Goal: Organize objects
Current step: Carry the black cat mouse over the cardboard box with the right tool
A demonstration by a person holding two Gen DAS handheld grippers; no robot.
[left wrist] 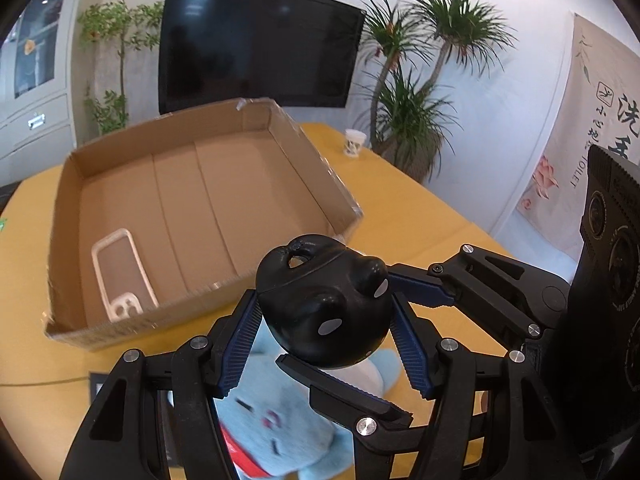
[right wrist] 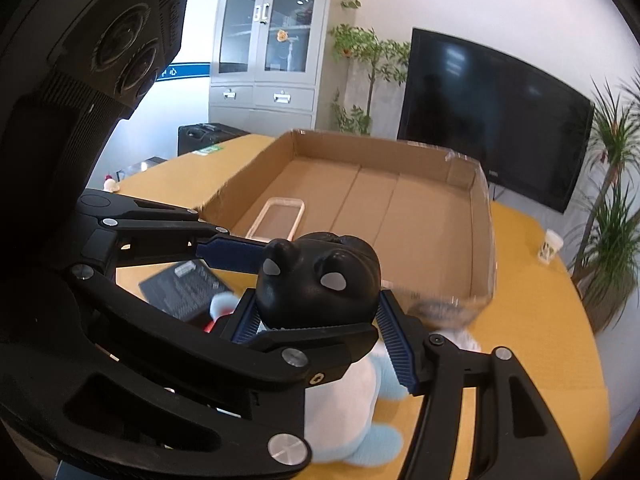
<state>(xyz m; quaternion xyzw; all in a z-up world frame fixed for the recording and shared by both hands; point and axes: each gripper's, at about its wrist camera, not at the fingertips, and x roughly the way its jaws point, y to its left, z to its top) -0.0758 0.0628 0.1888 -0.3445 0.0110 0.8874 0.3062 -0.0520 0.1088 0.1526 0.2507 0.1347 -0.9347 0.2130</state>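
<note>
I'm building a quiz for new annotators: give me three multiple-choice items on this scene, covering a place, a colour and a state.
1. Where does the phone case lie?
A. inside the cardboard box
B. beside the cup
C. on the plush toy

2. What colour is the plush toy?
A. green
B. light blue
C. brown

3. How is the black tracker held?
A. by both grippers
B. by one gripper
C. lying free

Answers: A, it rests on the box floor; B, blue fur below the tracker; A, left gripper and right gripper both clamp it.

We read "TOILET" on hanging cloth banner (left wrist: 576, 120), printed sideways, beside large Chinese characters, partly cut off. Blue wall sign (right wrist: 188, 70) possibly shows "心"; too small elsewhere.
</note>
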